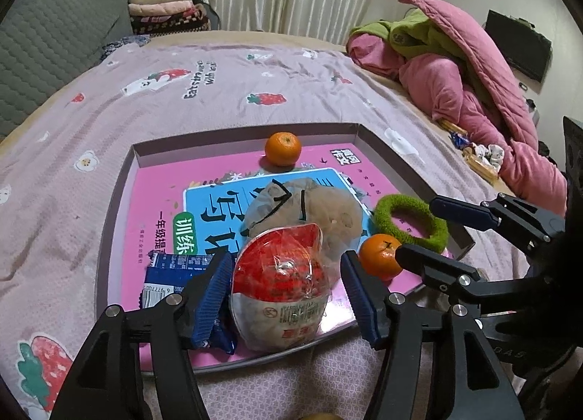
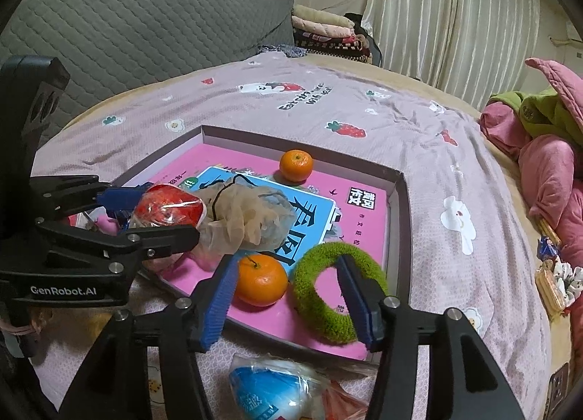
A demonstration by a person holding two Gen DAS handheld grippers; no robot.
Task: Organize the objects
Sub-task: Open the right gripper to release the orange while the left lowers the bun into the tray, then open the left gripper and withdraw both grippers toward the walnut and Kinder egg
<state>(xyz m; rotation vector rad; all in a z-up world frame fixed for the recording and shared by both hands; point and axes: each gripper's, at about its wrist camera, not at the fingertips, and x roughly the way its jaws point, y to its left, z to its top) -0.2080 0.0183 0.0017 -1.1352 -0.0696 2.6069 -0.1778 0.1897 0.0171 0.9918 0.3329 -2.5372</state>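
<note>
Hovering both grippers over the shallow box (image 1: pixel 411 164) on the bed, I've got my left gripper (image 1: pixel 288 296) spread wide around the red-and-white wrapped snack (image 1: pixel 280 285), pads clear of the wrapper on both sides, so it sits loose near the box's front edge. My right gripper (image 2: pixel 288 296) stands open too, one finger poking through the green scrunchie (image 2: pixel 309 288), the near tangerine (image 2: pixel 260 283) just beside the other. Best to lift both straight out, without snagging that scrunchie or nudging the tangerine.
</note>
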